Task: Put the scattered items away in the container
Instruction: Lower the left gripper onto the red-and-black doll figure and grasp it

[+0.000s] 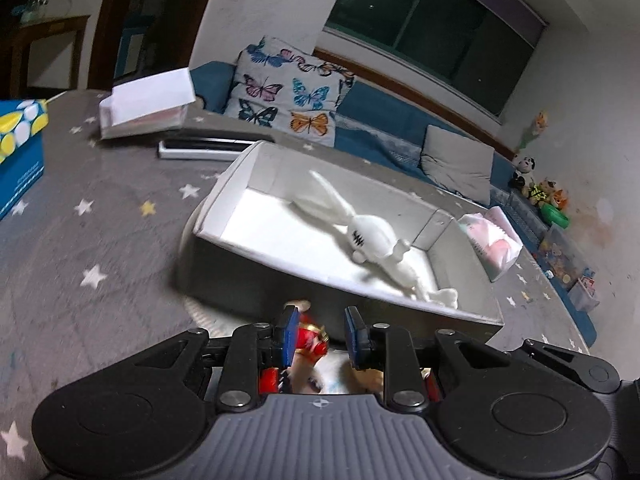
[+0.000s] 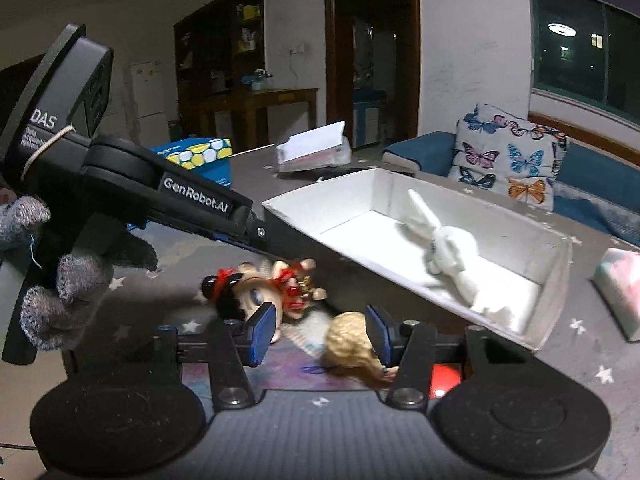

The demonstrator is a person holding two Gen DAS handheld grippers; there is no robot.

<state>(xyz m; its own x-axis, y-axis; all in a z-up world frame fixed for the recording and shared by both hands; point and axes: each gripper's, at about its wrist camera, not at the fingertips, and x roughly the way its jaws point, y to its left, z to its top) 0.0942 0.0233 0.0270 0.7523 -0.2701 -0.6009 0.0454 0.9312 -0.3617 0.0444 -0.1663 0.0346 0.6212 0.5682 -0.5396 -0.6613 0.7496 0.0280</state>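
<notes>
Two grippers are in play over the grey star-print cloth (image 1: 100,240).

- Far left, a blue tissue box (image 1: 20,160) sits at the cloth's edge, with an open white case (image 1: 148,104) beyond it.
- A hand in a grey knit glove (image 2: 52,280) grips the handle of the left gripper (image 1: 322,320), which slants down across the right wrist view.
- That left gripper is clenched on a dark-haired doll in red (image 2: 256,292). Its blue pads (image 1: 290,328) pinch the red part, and the doll hangs just in front of the container's near wall. Whether the doll touches the cloth I cannot tell.
- Next along, the right gripper (image 2: 320,332) has its jaws apart and grasps nothing.
- A blond doll head (image 2: 352,340) lies on the cloth between those jaws, right up against the right pad, with a clear gap to the left one.
- Something red (image 2: 442,380) glows low behind the right finger. It is too hidden to name.
- Centre to right stands the container (image 2: 400,196), a shallow box, grey outside and white inside, set at an angle on the cloth.
- Inside it, a white plush rabbit (image 1: 376,240) lies stretched out, ears toward the far wall, legs toward the near corner.
- Past the container's right end, a pink-and-white packet (image 1: 492,240) rests on the cloth.
- Behind it all, a butterfly cushion (image 1: 288,92) leans on a blue sofa (image 1: 380,104).
</notes>
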